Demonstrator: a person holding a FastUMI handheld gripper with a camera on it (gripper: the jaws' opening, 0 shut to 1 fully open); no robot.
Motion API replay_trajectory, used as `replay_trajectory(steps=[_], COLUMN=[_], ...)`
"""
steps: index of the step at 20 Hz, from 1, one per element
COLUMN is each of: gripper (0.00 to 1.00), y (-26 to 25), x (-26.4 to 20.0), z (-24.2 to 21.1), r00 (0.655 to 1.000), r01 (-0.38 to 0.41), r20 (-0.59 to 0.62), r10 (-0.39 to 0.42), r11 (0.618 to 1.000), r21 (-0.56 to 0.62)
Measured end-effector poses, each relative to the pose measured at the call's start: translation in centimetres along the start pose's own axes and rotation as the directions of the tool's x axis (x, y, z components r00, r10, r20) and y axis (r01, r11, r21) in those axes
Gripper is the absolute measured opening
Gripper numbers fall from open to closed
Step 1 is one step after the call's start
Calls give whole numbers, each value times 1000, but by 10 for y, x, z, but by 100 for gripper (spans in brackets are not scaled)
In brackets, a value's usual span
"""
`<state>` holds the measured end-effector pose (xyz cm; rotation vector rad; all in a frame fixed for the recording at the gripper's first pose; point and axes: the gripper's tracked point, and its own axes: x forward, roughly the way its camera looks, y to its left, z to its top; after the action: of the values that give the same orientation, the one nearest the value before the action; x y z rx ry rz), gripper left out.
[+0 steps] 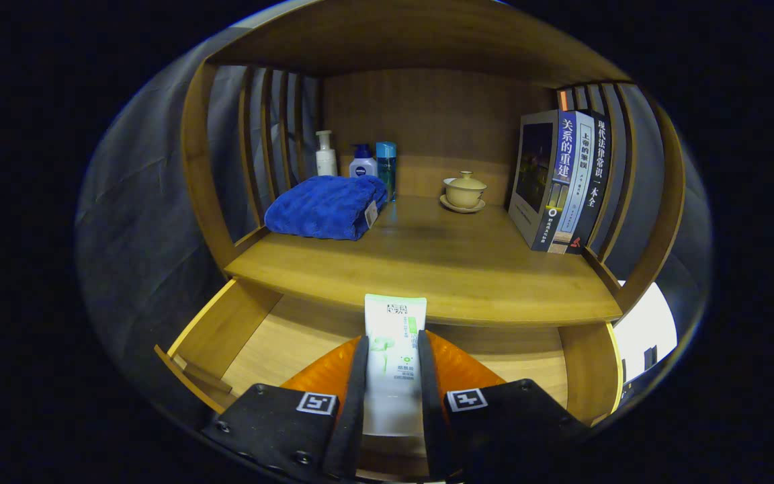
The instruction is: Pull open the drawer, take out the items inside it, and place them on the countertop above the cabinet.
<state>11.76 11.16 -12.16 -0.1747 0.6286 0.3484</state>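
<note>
The gripper (392, 376) was clenched on a white tube (394, 349), both fingers pressing its sides, above the pulled-out drawer (226, 329). The tube's top reached just past the front edge of the table (427, 262). On that table lay a blue towel (325, 207), three bottles (357, 158), a lidded cup (464, 190) and books (562, 181).

Gripper (392, 349): black screwed blocks with square tag markers; jaws closed.
</note>
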Motion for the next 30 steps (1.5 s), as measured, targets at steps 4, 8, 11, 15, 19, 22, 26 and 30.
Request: replay_trajectory(steps=[4, 8, 11, 15, 19, 22, 26, 30], gripper=[46, 46, 46, 46, 46, 46, 46, 48], y=[7, 15, 9, -3, -12, -12, -13, -13], x=[-8, -8, -1, 14, 33, 43, 54, 60], z=[-9, -30, -38, -45, -53, -56, -54, -58], r00=[1000, 998, 997, 994, 989, 987, 985, 982], r01=[-6, -24, -3, 31, 67, 76, 86, 105], r20=[-9, -55, -75, -105, -136, -151, -159, -173], r10=[6, 24, 5, -24, -51, -56, -65, -82], r11=[1000, 1000, 1000, 998, 992, 989, 988, 986], r21=[-26, -1, 23, 62, 111, 130, 130, 127])
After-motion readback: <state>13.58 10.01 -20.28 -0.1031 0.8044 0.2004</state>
